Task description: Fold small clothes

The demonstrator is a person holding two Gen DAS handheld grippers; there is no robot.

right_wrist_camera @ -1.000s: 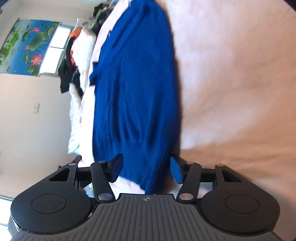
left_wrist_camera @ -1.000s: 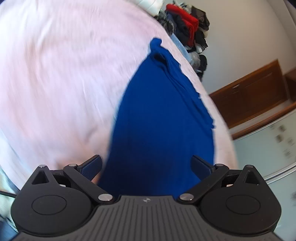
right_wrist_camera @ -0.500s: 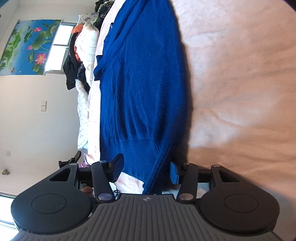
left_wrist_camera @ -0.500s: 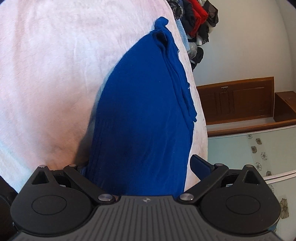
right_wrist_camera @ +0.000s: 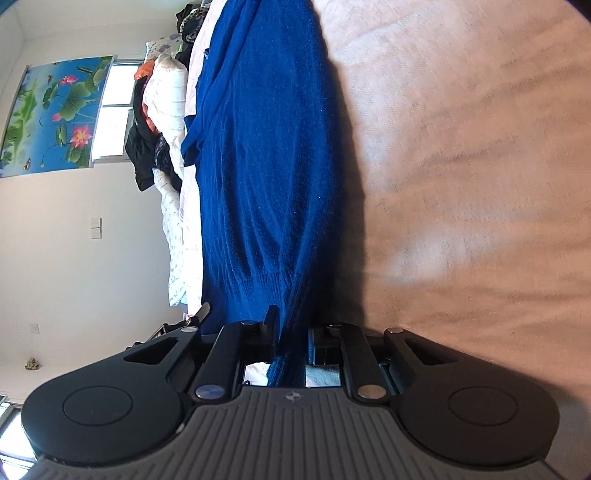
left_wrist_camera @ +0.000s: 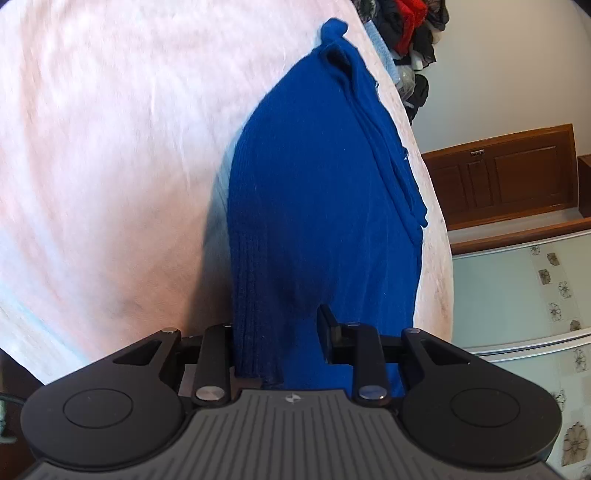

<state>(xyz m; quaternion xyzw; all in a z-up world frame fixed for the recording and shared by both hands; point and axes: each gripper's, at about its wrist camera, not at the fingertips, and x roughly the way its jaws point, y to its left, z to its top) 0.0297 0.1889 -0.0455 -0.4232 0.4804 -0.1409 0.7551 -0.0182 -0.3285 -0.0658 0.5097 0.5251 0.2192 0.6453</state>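
Left wrist view: a blue knit sweater lies lengthwise on a pale pink bedsheet, running from 6 o'clock, at the camera, up toward 12 o'clock. The left gripper has its jaws drawn in on the ribbed hem at 6 o'clock, bunched cloth pinched between them. A pile of dark and red clothes sits at 1 o'clock past the sweater's far end. A wooden cabinet stands at 3 o'clock.

Right wrist view: the same sweater stretches from 6 o'clock to 12 o'clock on the sheet. The right gripper is clamped on a narrow gather of the hem at 6 o'clock. A heap of garments and white bedding lies at 10 o'clock, under a lotus wall picture.

Judging by this, the sweater looks narrowed lengthwise, with both hem corners held; the fold toward the collar is not yet made. No basket or box is visible.
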